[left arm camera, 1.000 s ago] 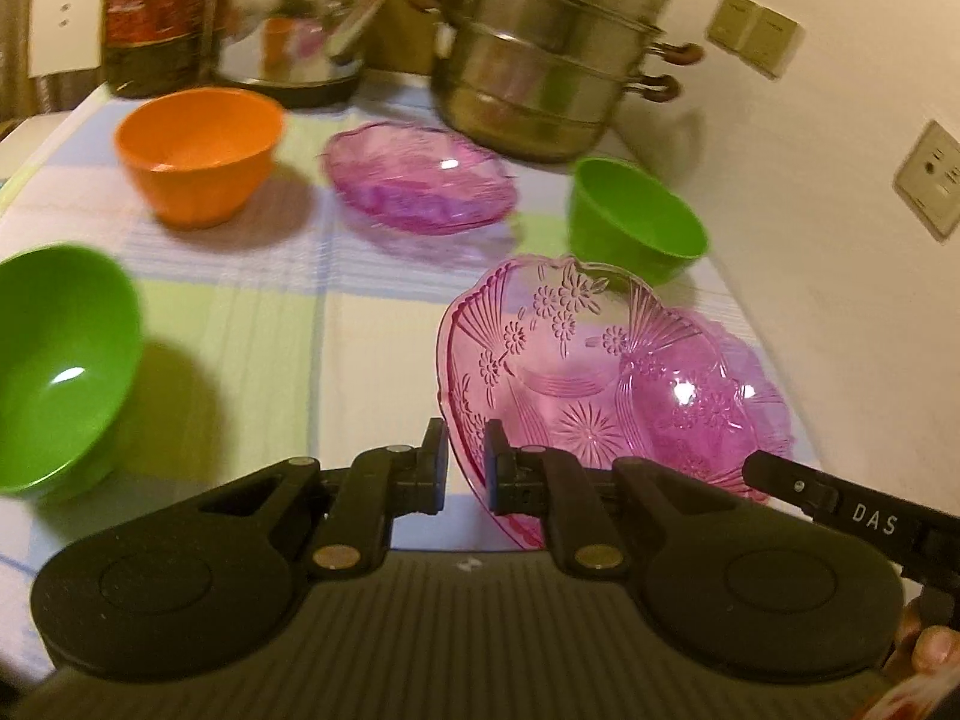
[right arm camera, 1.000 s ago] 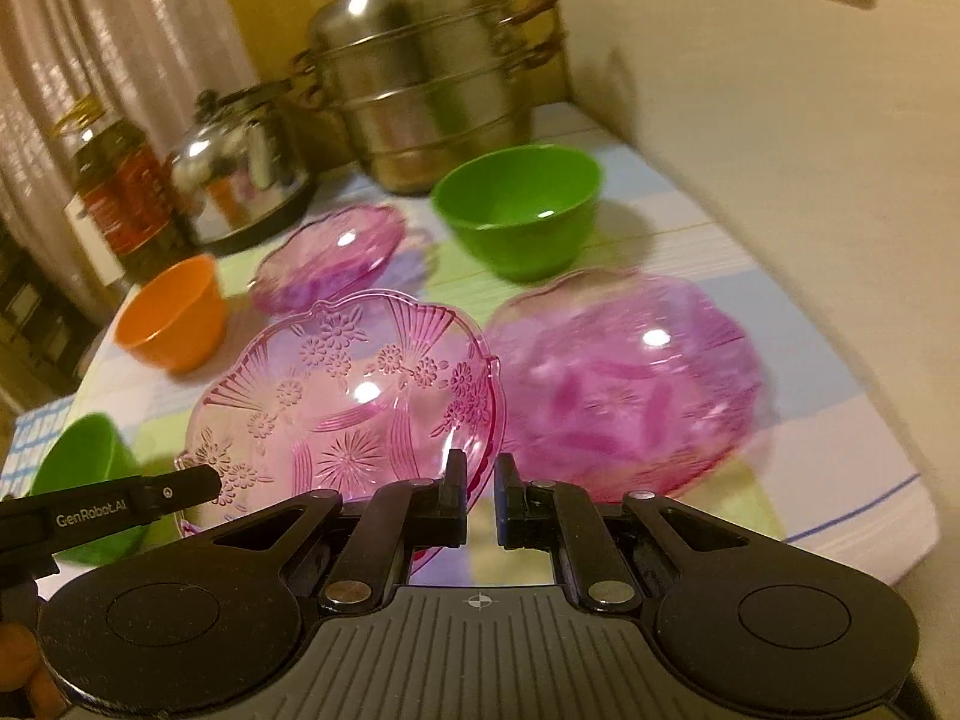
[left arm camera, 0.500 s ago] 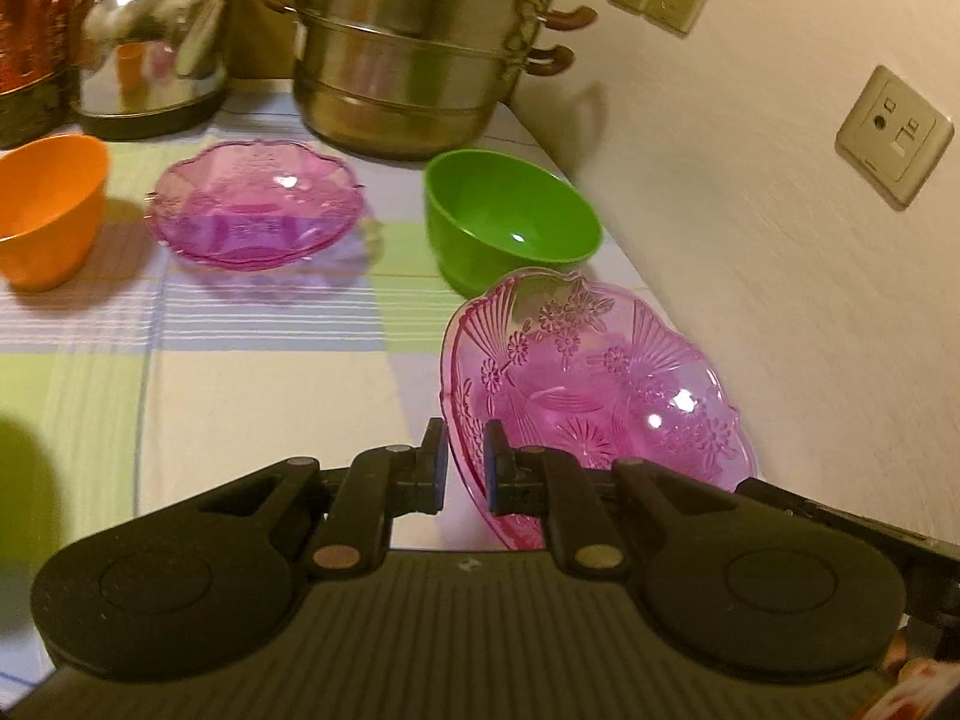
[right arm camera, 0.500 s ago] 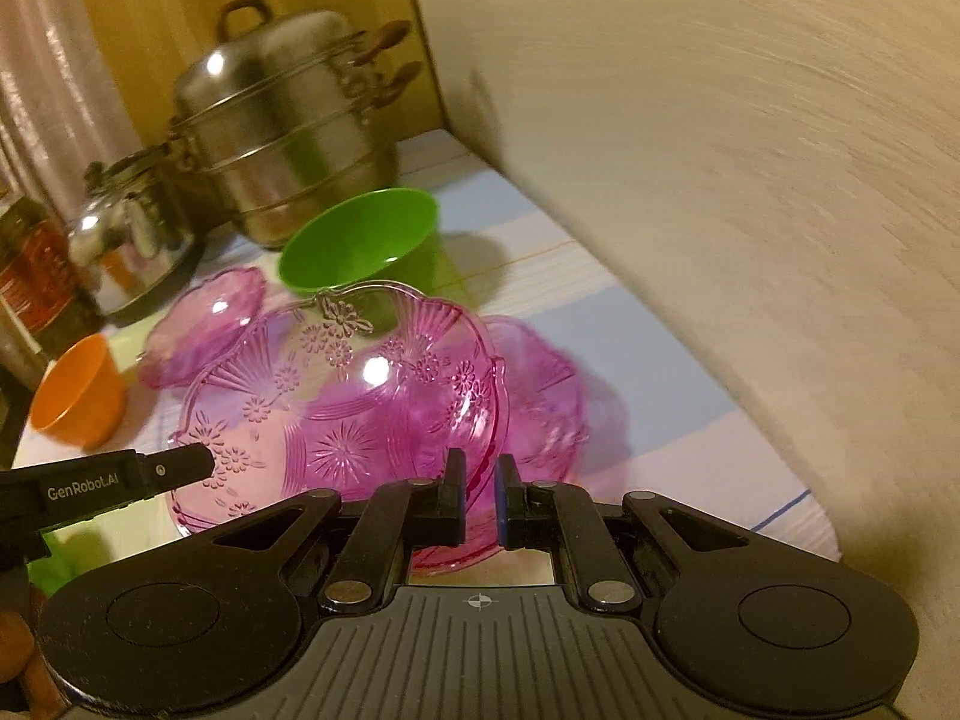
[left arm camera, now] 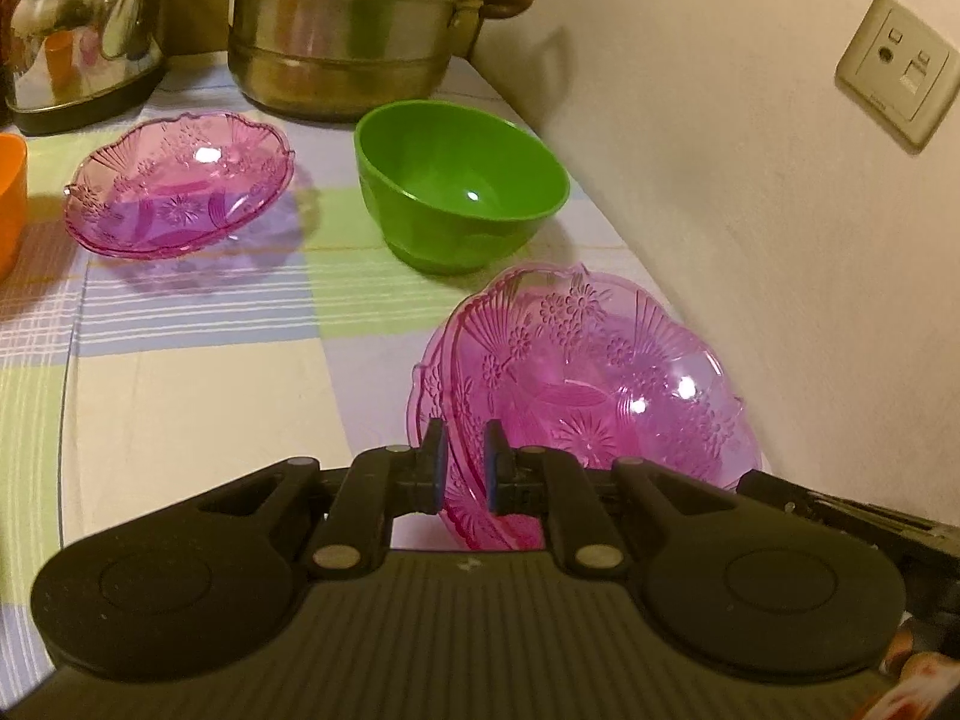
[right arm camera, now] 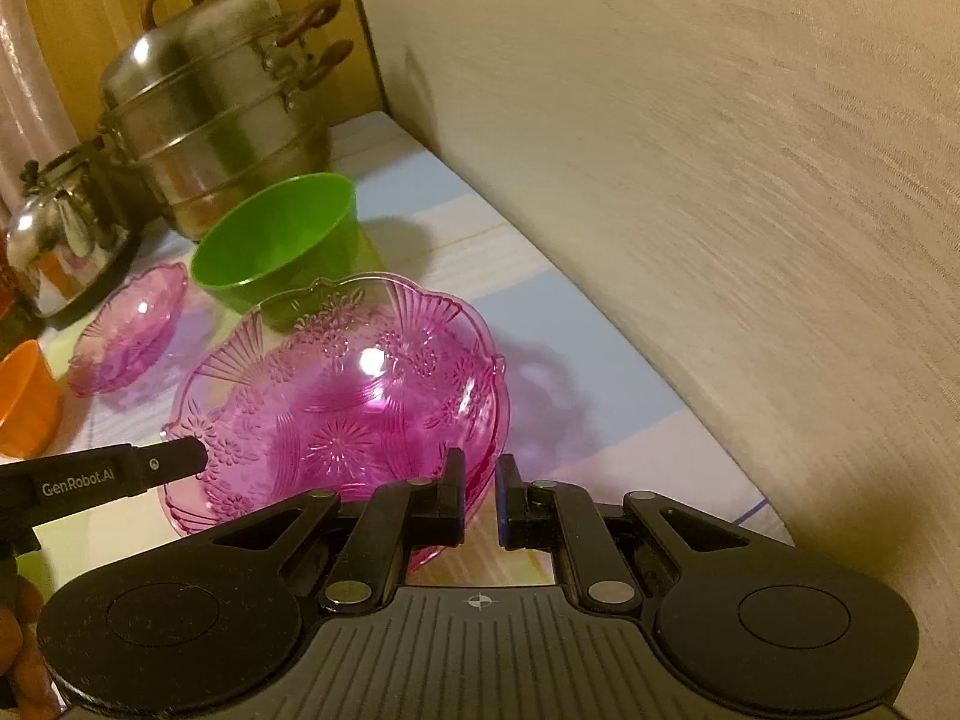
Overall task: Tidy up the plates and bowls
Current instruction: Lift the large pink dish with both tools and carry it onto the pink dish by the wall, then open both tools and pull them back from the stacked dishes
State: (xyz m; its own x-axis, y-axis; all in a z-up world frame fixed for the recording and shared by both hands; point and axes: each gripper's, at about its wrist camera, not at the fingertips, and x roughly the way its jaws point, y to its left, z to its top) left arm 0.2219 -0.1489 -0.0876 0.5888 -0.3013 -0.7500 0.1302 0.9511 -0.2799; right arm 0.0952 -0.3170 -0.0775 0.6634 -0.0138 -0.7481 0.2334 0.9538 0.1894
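Observation:
Both grippers hold one pink glass plate (left arm camera: 576,384) by opposite rims. My left gripper (left arm camera: 462,462) is shut on its near-left rim. My right gripper (right arm camera: 480,495) is shut on its near-right rim; the plate also shows in the right wrist view (right arm camera: 336,396). It sits nested on a second pink plate lying by the wall; whether it rests fully on that plate I cannot tell. A third pink plate (left arm camera: 180,180) lies further back left. A green bowl (left arm camera: 459,180) stands just behind the held plate.
A steel steamer pot (left arm camera: 348,18) and a kettle (left arm camera: 84,30) stand at the back. An orange bowl (left arm camera: 9,198) is at the far left. The wall (left arm camera: 750,180) with a socket runs close along the right edge of the checked tablecloth (left arm camera: 198,396).
Both grippers carried the pink plate right, toward the wall, and lowered it onto the pink plate lying there. The second green bowl has left the left wrist view.

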